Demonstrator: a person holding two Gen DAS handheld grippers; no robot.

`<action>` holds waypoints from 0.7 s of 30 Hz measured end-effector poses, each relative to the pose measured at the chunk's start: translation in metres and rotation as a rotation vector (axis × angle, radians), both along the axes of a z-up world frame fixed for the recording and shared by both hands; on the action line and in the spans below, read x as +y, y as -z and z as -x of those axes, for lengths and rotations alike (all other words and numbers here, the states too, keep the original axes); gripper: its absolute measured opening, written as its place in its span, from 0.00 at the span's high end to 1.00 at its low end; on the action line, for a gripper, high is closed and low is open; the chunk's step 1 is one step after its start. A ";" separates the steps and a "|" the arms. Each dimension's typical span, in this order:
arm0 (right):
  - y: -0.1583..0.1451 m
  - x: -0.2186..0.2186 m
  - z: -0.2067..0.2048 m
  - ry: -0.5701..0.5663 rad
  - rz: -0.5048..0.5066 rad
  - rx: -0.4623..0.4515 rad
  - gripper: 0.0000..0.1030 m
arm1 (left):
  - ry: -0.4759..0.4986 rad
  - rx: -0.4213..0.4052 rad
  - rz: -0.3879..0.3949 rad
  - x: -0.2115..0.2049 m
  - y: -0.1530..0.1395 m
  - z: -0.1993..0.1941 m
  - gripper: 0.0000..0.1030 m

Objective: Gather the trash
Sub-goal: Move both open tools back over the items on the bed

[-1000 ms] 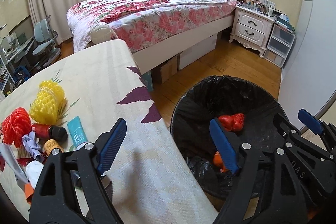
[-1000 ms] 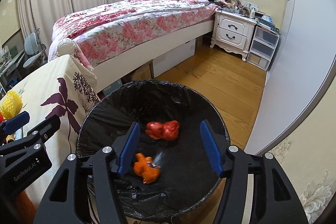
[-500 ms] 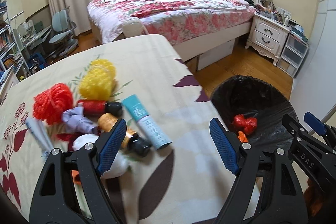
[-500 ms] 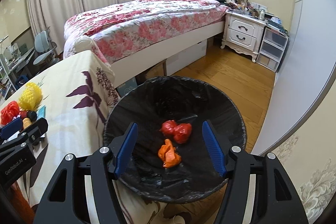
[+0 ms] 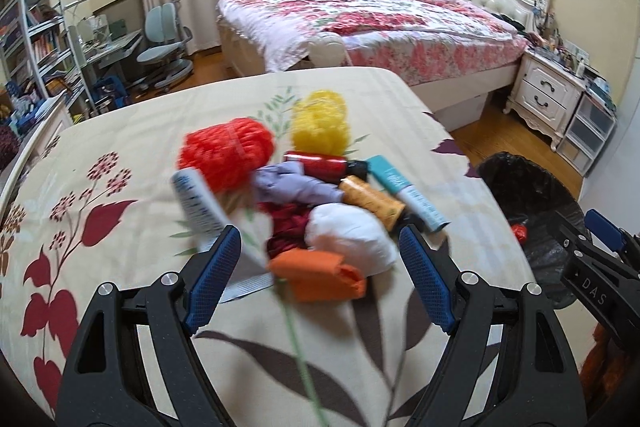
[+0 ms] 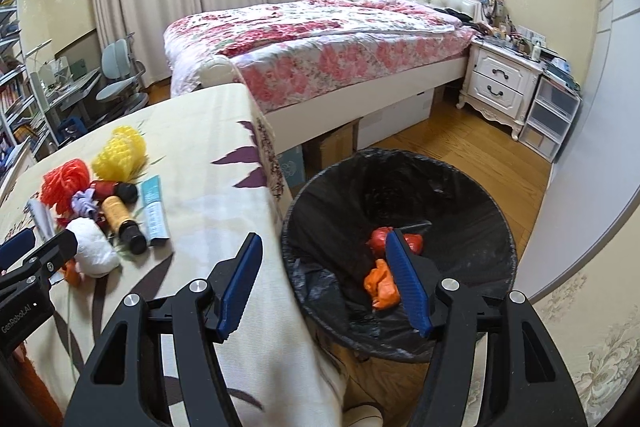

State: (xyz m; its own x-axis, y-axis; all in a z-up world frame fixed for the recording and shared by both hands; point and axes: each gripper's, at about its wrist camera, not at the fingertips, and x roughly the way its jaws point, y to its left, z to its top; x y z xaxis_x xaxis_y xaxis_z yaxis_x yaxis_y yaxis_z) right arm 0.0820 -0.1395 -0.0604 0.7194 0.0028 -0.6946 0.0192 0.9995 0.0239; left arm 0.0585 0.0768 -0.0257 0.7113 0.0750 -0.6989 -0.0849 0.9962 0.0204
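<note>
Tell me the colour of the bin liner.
Black. The bin liner shows best in the right wrist view, with red and orange scraps lying inside.

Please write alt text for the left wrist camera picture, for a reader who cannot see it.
The open, empty left gripper points at a pile of trash on a floral tablecloth: an orange wad, a white wad, red and yellow foam nets, small bottles and tubes. A black-lined bin stands on the floor at the right, with a bed behind.
</note>
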 end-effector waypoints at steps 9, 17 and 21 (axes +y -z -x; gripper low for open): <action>0.000 0.040 0.003 -0.094 0.005 0.009 0.39 | -0.093 -0.021 0.004 0.052 -0.003 0.016 0.19; 0.005 0.059 0.001 -0.115 0.015 0.026 0.39 | -0.108 -0.010 0.035 0.065 0.002 0.013 0.19; 0.006 0.062 0.002 -0.115 0.019 0.029 0.39 | -0.093 0.000 0.054 0.061 0.005 0.011 0.19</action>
State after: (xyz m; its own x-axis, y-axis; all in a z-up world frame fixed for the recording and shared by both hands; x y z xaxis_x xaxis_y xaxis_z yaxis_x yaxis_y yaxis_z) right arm 0.0795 -0.0772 -0.0659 0.6947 0.0703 -0.7159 -0.0948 0.9955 0.0058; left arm 0.0474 0.1376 -0.0307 0.7032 0.1031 -0.7035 -0.1768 0.9837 -0.0327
